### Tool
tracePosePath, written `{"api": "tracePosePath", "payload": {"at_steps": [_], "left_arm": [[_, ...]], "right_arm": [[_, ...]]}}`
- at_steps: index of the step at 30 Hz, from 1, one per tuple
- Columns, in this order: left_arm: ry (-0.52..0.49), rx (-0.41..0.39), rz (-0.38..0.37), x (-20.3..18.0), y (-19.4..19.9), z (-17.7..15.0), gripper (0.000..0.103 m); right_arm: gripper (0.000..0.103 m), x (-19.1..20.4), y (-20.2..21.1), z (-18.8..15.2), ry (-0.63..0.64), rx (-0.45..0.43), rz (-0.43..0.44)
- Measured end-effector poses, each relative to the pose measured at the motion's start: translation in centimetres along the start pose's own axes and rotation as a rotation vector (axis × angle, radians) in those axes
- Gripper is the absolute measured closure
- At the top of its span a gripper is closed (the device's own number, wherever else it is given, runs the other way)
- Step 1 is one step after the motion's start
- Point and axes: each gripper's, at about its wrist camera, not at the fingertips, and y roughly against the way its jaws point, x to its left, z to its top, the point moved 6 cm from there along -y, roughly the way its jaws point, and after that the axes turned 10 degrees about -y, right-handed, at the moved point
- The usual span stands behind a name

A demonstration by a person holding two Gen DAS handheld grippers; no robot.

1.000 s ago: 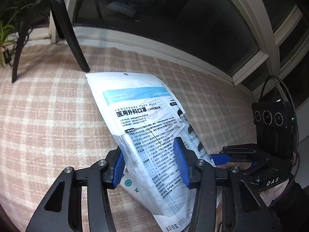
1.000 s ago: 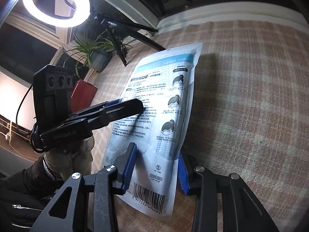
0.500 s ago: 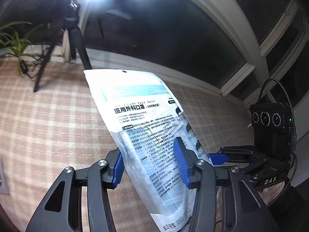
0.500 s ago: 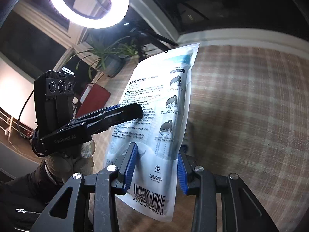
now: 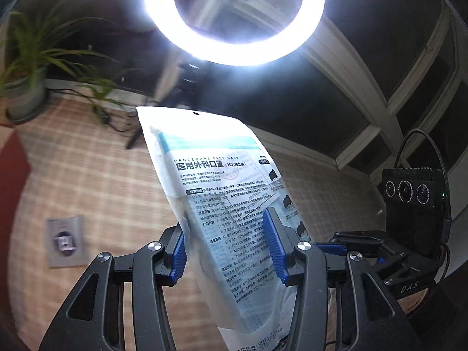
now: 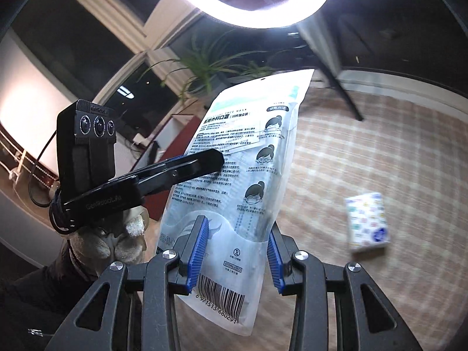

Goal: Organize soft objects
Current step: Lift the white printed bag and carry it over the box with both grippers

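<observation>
Between the blue pads of the left gripper [image 5: 225, 251], in the left wrist view, sits a white and teal plastic pouch of face masks [image 5: 222, 201], raised off the surface and tilted, top edge leaning left. Both pads press its sides, so this tool is clamped on the pouch; two grips probably keep the floppy film from folding. Behind lies a beige checked cloth surface [image 5: 87, 181], a grey wall socket [image 5: 65, 241] at near left, a potted green plant [image 5: 32, 67] at far left, a glaring ring light [image 5: 234, 14] overhead, dark windows beyond.

Over to the right wrist view: the right gripper [image 6: 236, 253] pinches the pouch's barcode end, pads tight on both edges. That suggests a carry toward some tidy spot. On the cloth at right rests a small white patterned tissue packet [image 6: 367, 222], well apart.
</observation>
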Motion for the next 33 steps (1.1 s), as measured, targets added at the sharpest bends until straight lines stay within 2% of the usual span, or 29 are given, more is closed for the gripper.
{"api": "tracePosePath", "payload": {"at_steps": [8,17,25,33], "left_arm": [[0.052,-0.025,0.058,6.6,6.3,-1.1,0.058],[0.091,-0.041,0.126,16.0,12.9,-1.4,0.058],[0.127,0.018,0.153,23.6,15.5,-1.6,0.058],[0.16,0.079,0.167,29.1,15.2,-1.8,0.058]], "right_arm": [[0.068,7.7,-5.6,0.0,0.05,0.036,0.034],[0.068,16.4,-13.6,1.3,0.091,0.081,0.08],[0.068,22.0,-21.7,2.6,0.085,0.122,0.093],[0.068,23.9,-27.5,3.3,0.05,0.157,0.077]]}}
